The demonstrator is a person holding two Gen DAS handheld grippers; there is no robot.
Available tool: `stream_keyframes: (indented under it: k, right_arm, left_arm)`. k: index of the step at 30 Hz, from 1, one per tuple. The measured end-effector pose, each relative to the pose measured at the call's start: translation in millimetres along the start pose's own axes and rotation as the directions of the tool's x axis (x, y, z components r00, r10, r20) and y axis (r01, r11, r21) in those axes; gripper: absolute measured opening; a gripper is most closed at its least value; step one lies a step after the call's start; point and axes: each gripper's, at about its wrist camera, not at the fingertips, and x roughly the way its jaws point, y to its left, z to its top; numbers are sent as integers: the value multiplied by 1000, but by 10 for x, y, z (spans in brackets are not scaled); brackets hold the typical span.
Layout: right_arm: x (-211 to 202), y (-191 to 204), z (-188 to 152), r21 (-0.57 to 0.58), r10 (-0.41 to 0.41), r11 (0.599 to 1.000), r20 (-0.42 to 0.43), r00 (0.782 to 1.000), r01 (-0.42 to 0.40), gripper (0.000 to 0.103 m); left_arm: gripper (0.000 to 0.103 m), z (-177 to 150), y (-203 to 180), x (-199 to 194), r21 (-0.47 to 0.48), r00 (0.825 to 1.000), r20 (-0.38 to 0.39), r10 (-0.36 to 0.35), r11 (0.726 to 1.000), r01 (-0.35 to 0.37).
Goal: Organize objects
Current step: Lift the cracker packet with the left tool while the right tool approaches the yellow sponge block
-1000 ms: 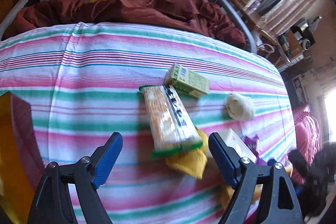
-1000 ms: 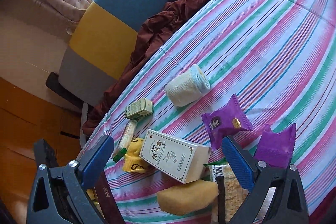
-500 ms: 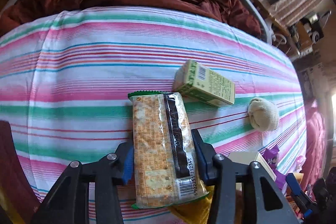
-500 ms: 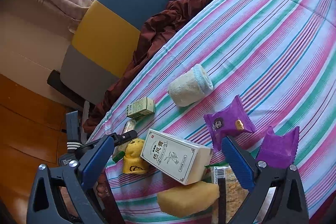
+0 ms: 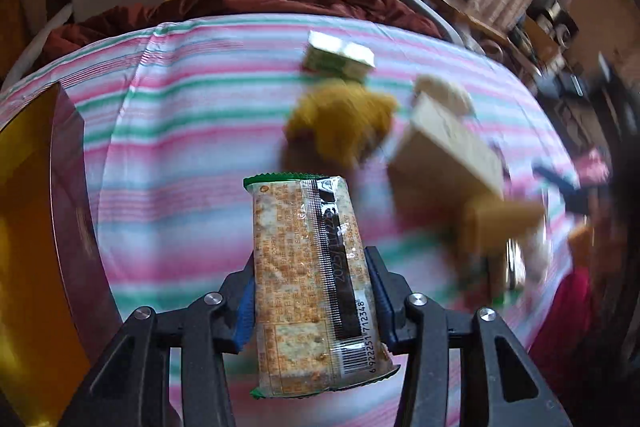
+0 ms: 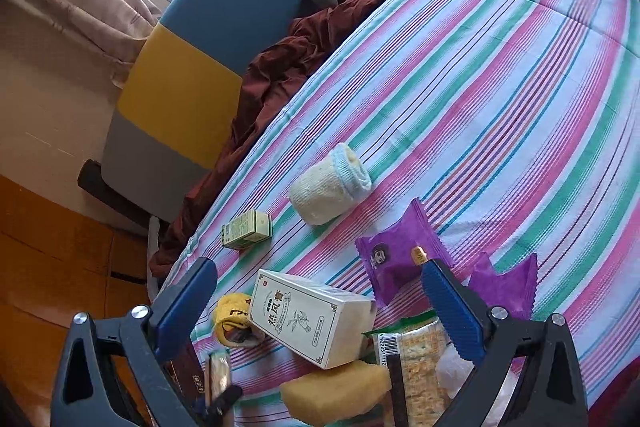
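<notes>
We've got the left tool (image 5: 314,301) clamped on the cracker packet (image 5: 310,283), lifted low-centre in frame; right tool (image 6: 320,307) gapes wide, empty, above the white box (image 6: 310,319).

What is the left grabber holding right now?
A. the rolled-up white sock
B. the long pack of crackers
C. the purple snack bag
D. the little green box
B. In the left wrist view the left gripper has its blue pads pressed on both sides of the cracker pack, lifted clear of the striped cloth.
</notes>
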Motion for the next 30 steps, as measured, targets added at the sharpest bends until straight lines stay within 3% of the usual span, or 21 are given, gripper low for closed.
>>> stream_keyframes:
  k: [3,5,10,17,25,30]
  right_arm:
    - [-37,-64,27,27,8,1000,12,1000,-9,103]
    - [-103,-112,43,54,36,998,30,999,-37,103]
    - [-213,-165,74,87,87,992,63,994,-93,103]
    - [-12,46,-11,-5,95,995,-30,995,-95,103]
    - [240,267,-206,-149,3,989,-149,989,-26,103]
    - [118,253,-269,-208,-160,970,-159,974,125,103]
  left_arm:
    - [47,-413,-242,46,118,999,22,40,992,-42]
    - [48,-595,-404,52,220,989,117,95,968,-119]
    - [48,-667,-387,77,227,983,173,57,969,-97]
    - [48,-775,-361,80,259,969,245,31,961,-96]
    - [48,-792,-307,61,257,966,260,1,964,-70]
    - [48,-833,-268,50,253,962,271,-24,966,-47]
